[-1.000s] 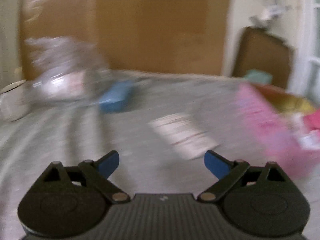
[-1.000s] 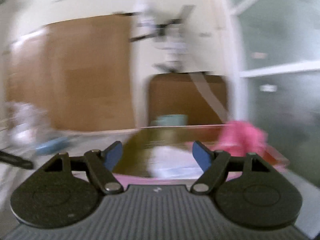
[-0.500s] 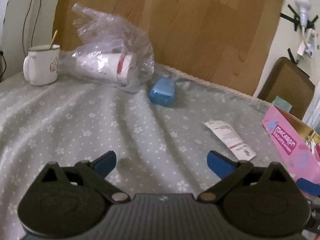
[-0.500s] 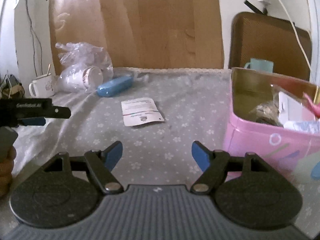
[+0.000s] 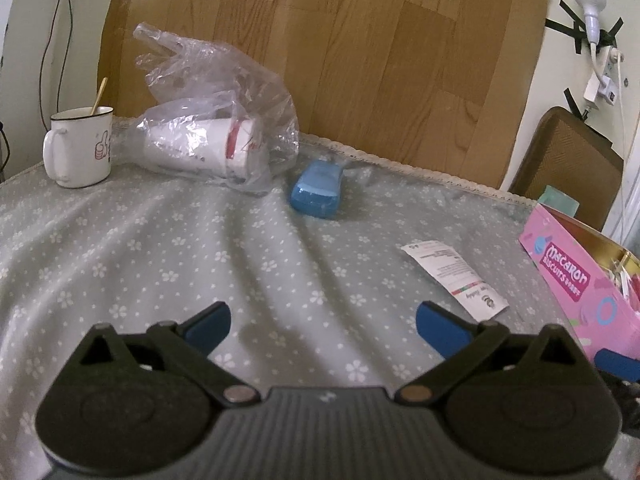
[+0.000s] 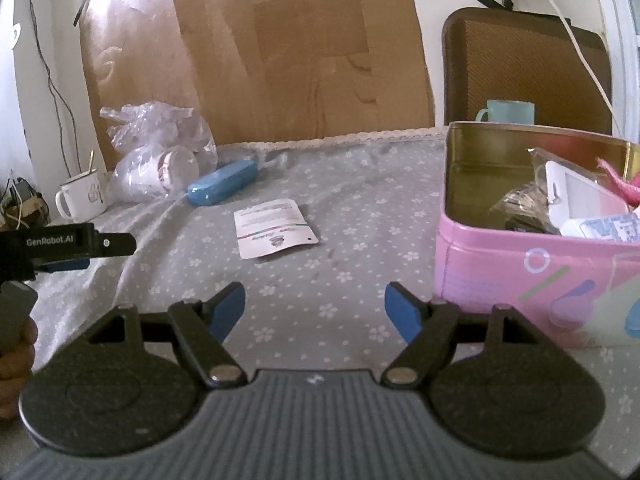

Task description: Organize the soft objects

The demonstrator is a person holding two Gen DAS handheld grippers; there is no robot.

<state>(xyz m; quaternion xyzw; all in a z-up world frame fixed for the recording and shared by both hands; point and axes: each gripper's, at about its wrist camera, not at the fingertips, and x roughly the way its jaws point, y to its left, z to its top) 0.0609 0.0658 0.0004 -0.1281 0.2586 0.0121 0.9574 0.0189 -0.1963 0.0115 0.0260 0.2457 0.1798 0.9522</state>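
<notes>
A white printed sachet (image 5: 454, 276) (image 6: 274, 227) lies flat on the grey flowered cloth (image 5: 160, 248), mid-table. A blue soft case (image 5: 318, 188) (image 6: 222, 188) rests behind it near the table's back edge. At the right stands an open pink biscuit tin (image 5: 576, 276) (image 6: 520, 264) holding packets and a pink item. My left gripper (image 5: 322, 322) hovers low over bare cloth, open wide and empty, the sachet just right of its right finger. My right gripper (image 6: 316, 310) is open and empty, with the tin at its right and the sachet ahead.
A clear plastic bag with paper cups (image 5: 216, 136) (image 6: 160, 160) and a white enamel mug (image 5: 78, 148) sit at the back left. A wood-pattern board leans behind the table. A brown chair back (image 6: 528, 68) and a teal cup (image 6: 508, 112) are beyond the tin.
Both views went from motion blur to steady. The right view swung down from the wall and chair onto the table. The left jaws opened a little wider.
</notes>
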